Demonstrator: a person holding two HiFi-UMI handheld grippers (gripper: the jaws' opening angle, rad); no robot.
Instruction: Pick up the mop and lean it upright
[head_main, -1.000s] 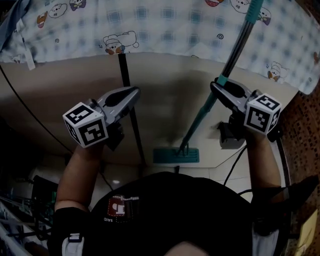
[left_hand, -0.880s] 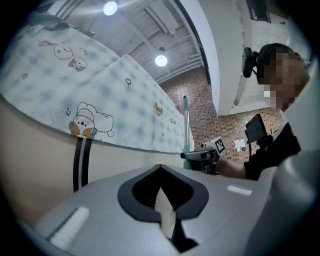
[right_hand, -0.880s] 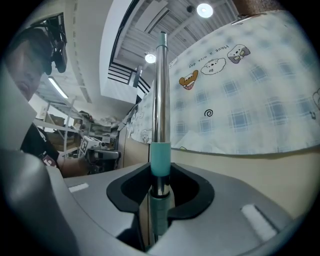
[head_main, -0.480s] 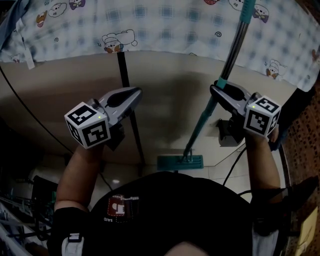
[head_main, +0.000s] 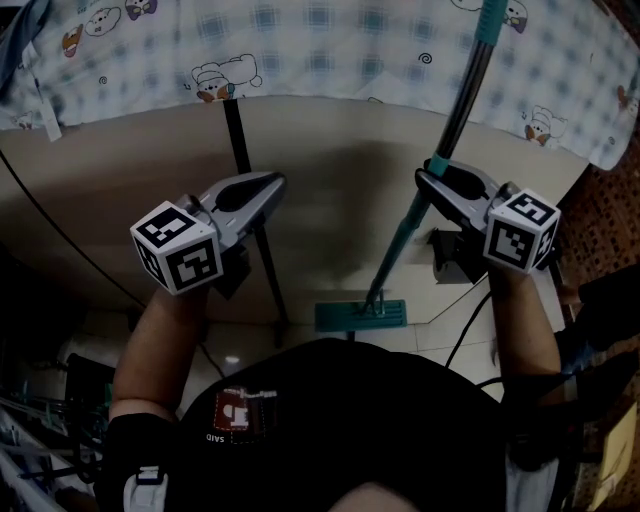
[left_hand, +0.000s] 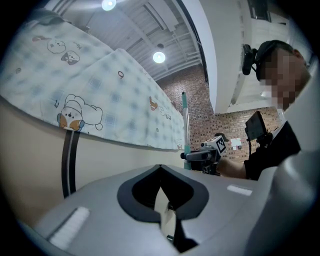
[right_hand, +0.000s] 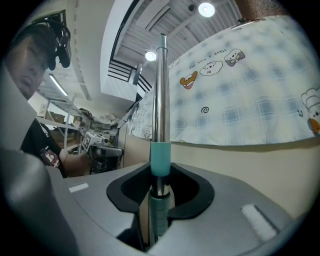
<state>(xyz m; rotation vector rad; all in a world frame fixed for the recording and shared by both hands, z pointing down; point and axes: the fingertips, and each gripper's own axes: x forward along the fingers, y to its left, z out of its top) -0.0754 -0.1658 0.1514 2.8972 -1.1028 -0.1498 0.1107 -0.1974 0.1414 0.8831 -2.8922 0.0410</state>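
Note:
The mop has a metal pole (head_main: 455, 110) with teal sleeves and a flat teal head (head_main: 361, 316) on the floor beneath me. It stands steeply, its top tilted toward the bed. My right gripper (head_main: 428, 180) is shut on the pole at a teal collar. In the right gripper view the pole (right_hand: 161, 100) rises straight up between the jaws of that gripper (right_hand: 159, 172). My left gripper (head_main: 272, 186) hangs to the left of the mop, shut with nothing in it. The left gripper view shows its closed tips (left_hand: 160, 167), with the pole (left_hand: 185, 125) and the right gripper (left_hand: 201, 155) beyond.
A bed with a checked, cartoon-printed sheet (head_main: 300, 50) and a beige side panel (head_main: 330, 150) fills the far side. A black upright bar (head_main: 250, 190) runs down the panel between the grippers. A black cable (head_main: 60, 230) crosses at left. Brick-patterned surface (head_main: 610, 200) at right.
The pole has swung a little steeper, its top moving left, and the mop head has slid slightly right on the floor. Both grippers keep their hold and state.

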